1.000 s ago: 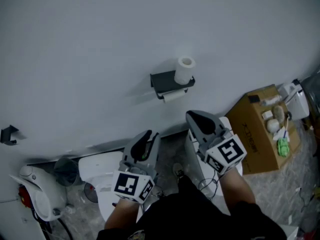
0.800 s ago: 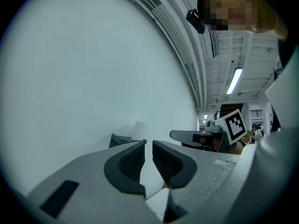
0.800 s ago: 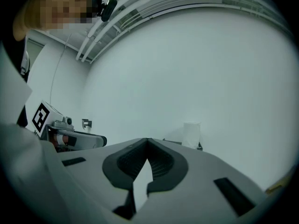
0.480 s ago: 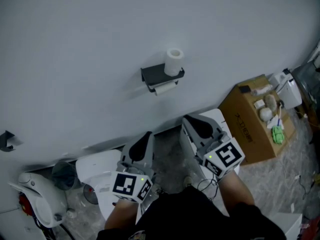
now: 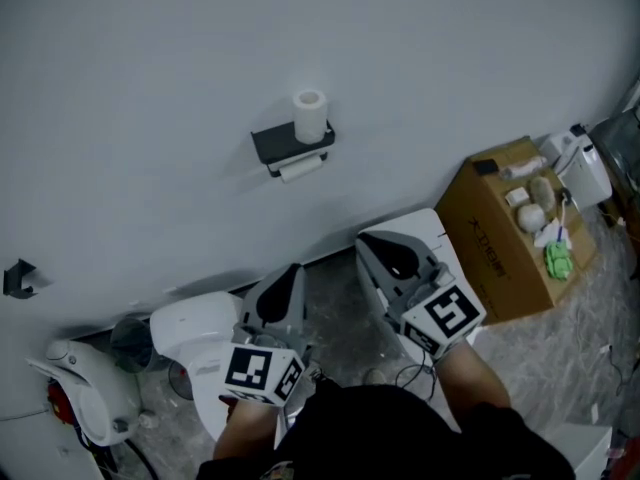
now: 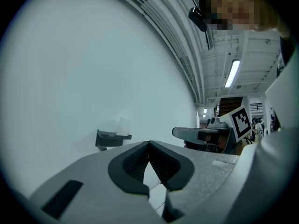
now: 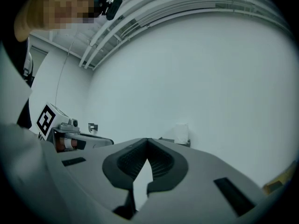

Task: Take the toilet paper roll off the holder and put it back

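Standing upright on the flat top of the dark holder [image 5: 283, 146], the toilet paper roll [image 5: 310, 116] is found on the wall [image 5: 140, 58]. It is placed at about 12 o'clock from the left claw [image 5: 288, 276] and 11 o'clock from the right claw [image 5: 385, 246], well apart from both. A pale strip of paper [image 5: 298, 170] is seen under the holder's shelf; whether it belongs to a second roll hung below cannot be settled at this size. Both claws are held level and side by side, pointed toward the wall. Each is pressed fully together with nothing between its pads, as is shown plainly in the left and right gripper views. No contact with the roll is made yet, so the task is judged to be at its approach. The closed jaws suit travel only: they would have to be spread before the roll can be taken. Its upright stance on the shelf is judged to favour a grasp across its sides. A cardboard box [image 5: 505, 238] is set at 3 o'clock of the right claw, clear of the path.
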The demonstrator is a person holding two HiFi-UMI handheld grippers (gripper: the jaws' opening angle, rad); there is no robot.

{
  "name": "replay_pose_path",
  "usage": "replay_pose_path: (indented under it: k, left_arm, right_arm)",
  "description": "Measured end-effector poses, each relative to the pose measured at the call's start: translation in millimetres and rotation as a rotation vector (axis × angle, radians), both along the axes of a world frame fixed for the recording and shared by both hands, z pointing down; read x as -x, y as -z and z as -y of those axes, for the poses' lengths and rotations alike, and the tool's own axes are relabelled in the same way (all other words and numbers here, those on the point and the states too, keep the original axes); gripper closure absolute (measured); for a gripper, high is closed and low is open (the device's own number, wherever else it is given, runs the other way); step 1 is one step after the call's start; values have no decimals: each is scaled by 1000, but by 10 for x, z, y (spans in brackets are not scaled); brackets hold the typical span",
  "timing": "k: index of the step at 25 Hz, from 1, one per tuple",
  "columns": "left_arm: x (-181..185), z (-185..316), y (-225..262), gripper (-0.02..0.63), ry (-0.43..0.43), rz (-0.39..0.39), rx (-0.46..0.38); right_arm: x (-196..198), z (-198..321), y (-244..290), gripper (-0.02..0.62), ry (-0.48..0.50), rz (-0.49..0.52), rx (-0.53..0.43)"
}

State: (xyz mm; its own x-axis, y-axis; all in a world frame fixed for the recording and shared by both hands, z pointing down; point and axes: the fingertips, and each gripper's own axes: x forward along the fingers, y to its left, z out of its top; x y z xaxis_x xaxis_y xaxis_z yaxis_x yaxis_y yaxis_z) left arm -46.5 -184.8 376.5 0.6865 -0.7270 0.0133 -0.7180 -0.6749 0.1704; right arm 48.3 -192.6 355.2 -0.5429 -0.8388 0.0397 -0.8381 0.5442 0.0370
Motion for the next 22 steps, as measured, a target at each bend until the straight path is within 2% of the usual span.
replay_pose_path:
  k: [3, 11, 15, 22]
  left_arm:
    - [-308, -277, 32, 603, -2, 17, -4]
    - [-814, -993, 40, 603, 69, 61, -2]
    - [-831, -1268, -17, 603, 127, 89, 14]
    - [-495, -1618, 55, 603, 235, 106, 17]
  right_arm:
    - [-247, -263, -19, 597, 6, 42, 38]
    - [-734, -869, -88, 597, 111, 75, 17]
    - [-746, -1045, -136, 597, 177, 97, 14]
    - [-364, -1305, -103, 597, 284, 141, 36]
